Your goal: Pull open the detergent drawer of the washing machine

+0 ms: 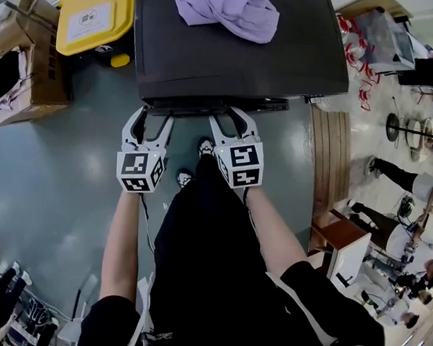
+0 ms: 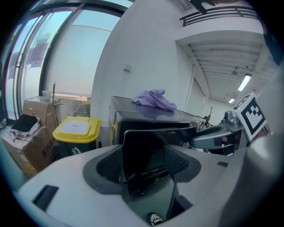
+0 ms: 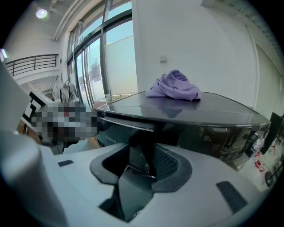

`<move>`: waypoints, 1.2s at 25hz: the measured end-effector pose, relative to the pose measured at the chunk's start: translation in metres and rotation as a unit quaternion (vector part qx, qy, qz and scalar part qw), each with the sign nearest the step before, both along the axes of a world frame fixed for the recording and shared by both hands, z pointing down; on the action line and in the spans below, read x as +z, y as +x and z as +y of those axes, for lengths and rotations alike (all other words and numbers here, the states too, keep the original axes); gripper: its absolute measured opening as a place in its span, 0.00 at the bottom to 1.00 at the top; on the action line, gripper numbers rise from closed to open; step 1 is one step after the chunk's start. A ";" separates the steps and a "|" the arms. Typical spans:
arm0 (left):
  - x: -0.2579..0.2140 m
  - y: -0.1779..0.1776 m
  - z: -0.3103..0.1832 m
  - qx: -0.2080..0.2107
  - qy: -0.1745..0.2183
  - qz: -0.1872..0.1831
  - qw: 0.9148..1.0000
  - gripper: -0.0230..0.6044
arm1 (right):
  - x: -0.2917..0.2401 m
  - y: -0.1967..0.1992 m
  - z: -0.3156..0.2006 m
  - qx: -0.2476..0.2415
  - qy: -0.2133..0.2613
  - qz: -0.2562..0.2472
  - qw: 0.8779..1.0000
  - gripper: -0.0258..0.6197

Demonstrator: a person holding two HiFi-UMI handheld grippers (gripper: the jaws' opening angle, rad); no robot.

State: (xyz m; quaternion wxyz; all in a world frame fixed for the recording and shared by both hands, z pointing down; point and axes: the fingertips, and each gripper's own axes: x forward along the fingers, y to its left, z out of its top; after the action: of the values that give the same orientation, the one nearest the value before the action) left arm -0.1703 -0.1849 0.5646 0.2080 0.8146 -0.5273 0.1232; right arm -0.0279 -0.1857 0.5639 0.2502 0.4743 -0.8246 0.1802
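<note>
Head view, lower centre: both forearms reach up-frame. Left gripper [image 1: 153,116] has its jaws spread wide and holds nothing; its tips sit at the washing machine's [image 1: 238,60] front edge. Right gripper [image 1: 229,117], just beside it, is likewise wide open and empty. The detergent drawer [image 1: 213,102] shows as a dark strip jutting slightly from that front edge, at centre frame. A purple cloth [image 1: 226,8] lies on the machine's top. A yellow-lidded bin [image 1: 94,15] stands upper left.
</note>
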 end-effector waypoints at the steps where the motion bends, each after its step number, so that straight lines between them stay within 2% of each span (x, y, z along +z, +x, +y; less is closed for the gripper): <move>1: 0.000 0.000 0.002 0.000 -0.001 -0.001 1.000 0.47 | 0.000 0.000 0.002 0.000 0.000 0.000 1.000 0.30; 30: 0.001 0.006 0.034 -0.012 -0.009 -0.014 1.000 0.47 | 0.001 0.007 0.033 0.009 0.001 -0.013 1.000 0.30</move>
State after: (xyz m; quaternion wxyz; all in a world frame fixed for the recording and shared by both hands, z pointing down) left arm -0.1639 -0.1513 0.5652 0.2094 0.8045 -0.5386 0.1372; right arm -0.0206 -0.1529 0.5646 0.2373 0.4799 -0.8235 0.1877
